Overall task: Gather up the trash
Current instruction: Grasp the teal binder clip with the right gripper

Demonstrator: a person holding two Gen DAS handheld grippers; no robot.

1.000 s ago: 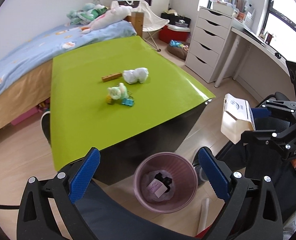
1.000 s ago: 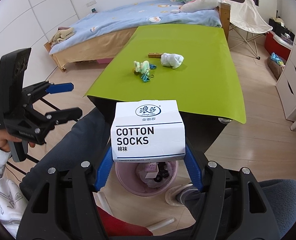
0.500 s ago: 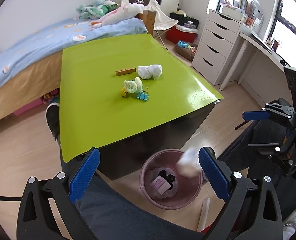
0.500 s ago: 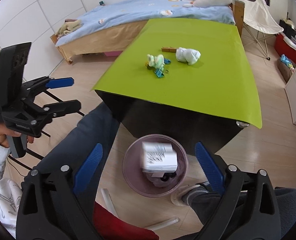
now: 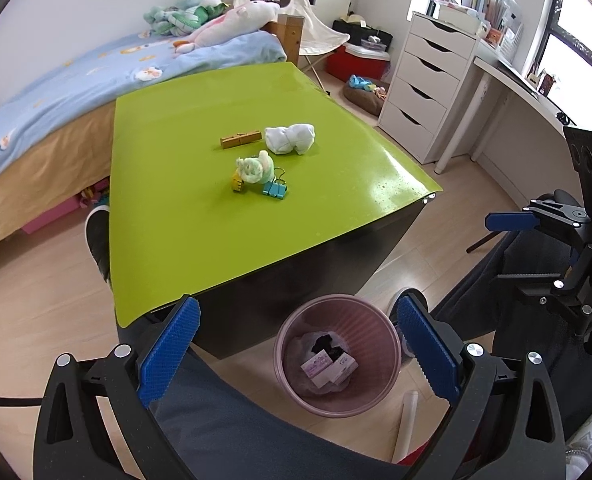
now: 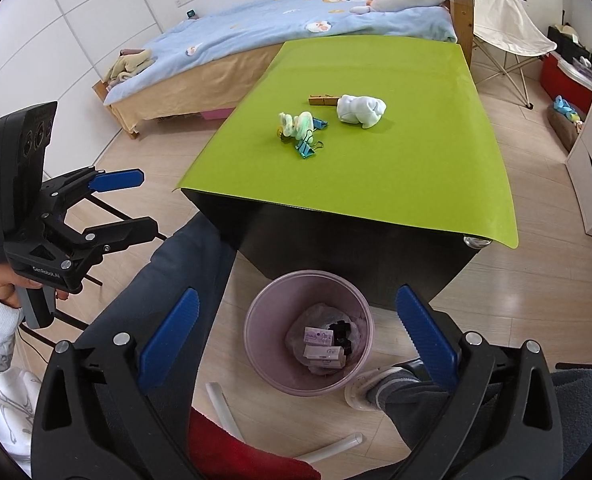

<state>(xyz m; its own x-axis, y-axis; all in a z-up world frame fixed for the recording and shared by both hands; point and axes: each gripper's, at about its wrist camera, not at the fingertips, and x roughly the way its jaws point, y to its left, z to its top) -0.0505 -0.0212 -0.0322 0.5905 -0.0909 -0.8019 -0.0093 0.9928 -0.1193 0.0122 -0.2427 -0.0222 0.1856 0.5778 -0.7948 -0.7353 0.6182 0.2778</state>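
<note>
In the left wrist view, we hold our left gripper [image 5: 294,354] low in the frame, jaws wide apart with nothing between them. The pink bin [image 5: 337,354] sits on the floor at lower centre, with 2 small boxes [image 5: 329,368] inside. On the green table [image 5: 200,220], mid-frame, lie a white sock [image 5: 290,139], a green sock [image 5: 254,168], a blue clip [image 5: 276,189] and a wooden peg [image 5: 240,139]. Our right gripper [image 5: 535,240] shows at the right edge.

In the right wrist view, the right gripper [image 6: 296,336] hangs over the bin [image 6: 307,332], its jaws opening and empty; the boxes [image 6: 321,346] lie in the bin. The left gripper [image 6: 124,204] is at left, jaws parted.
</note>
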